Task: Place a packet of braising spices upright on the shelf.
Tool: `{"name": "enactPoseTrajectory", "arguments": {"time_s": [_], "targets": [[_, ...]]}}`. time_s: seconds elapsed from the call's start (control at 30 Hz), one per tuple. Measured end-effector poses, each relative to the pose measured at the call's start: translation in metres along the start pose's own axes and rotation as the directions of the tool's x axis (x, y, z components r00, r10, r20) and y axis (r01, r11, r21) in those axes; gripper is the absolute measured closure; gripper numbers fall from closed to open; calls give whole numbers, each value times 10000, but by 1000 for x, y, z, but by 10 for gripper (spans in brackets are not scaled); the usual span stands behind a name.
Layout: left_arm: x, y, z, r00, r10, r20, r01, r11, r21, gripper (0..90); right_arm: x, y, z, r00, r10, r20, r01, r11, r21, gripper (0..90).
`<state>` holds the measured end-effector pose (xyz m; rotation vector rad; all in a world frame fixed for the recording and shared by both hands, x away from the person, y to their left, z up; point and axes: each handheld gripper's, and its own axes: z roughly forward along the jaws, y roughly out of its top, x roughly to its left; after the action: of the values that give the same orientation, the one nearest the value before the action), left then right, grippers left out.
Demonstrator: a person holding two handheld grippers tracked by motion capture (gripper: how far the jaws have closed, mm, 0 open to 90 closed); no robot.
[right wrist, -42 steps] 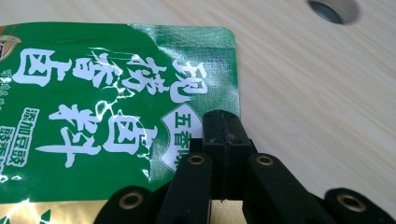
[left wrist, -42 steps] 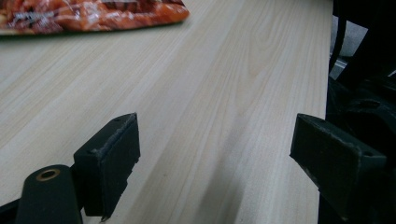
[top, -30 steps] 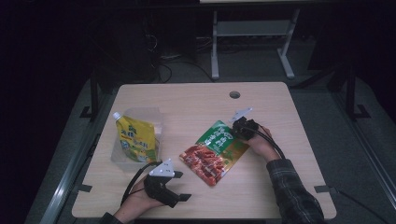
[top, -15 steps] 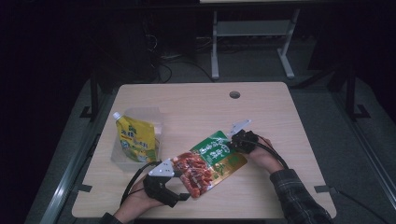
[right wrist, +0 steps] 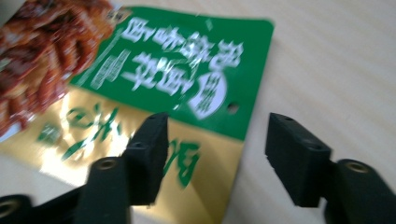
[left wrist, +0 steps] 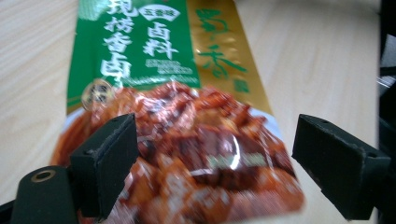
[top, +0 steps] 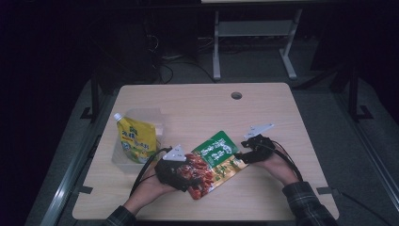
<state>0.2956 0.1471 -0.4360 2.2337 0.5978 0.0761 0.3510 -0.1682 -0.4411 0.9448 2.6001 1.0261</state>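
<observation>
Food packet point(top: 214, 162) lies flat near the tabletop's front edge, btwn my two grippers. Left gripper point(left wrist: 219, 163) and right gripper point(right wrist: 215, 149) both gape, holding nothing. Looks light, floppy, slick foil w/ lumpy filling; I'd pinch the flat sealed edge.

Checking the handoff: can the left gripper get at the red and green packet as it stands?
Probably yes. The left gripper has its jaws open, one on each side of the packet, which lies flat on the table. Nothing sits between them.
</observation>
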Motion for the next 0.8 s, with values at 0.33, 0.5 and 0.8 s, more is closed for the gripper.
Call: {"name": "enactPoseTrajectory", "arguments": {"time_s": [0.33,0.5,0.8], "targets": [[20,19,32,9968,-74,-796,120,9983,577,135,22,-33,-22,9995,-146,-274,147,9999,42,269],[30,23,43,9937,-216,-1098,310,9959,847,135,27,-42,-28,9991,-140,-389,141,9999,1,253],[48,24,60,9861,-718,-1496,858,9923,897,132,26,-43,-30,9988,-139,-465,128,9996,-246,237]]}}
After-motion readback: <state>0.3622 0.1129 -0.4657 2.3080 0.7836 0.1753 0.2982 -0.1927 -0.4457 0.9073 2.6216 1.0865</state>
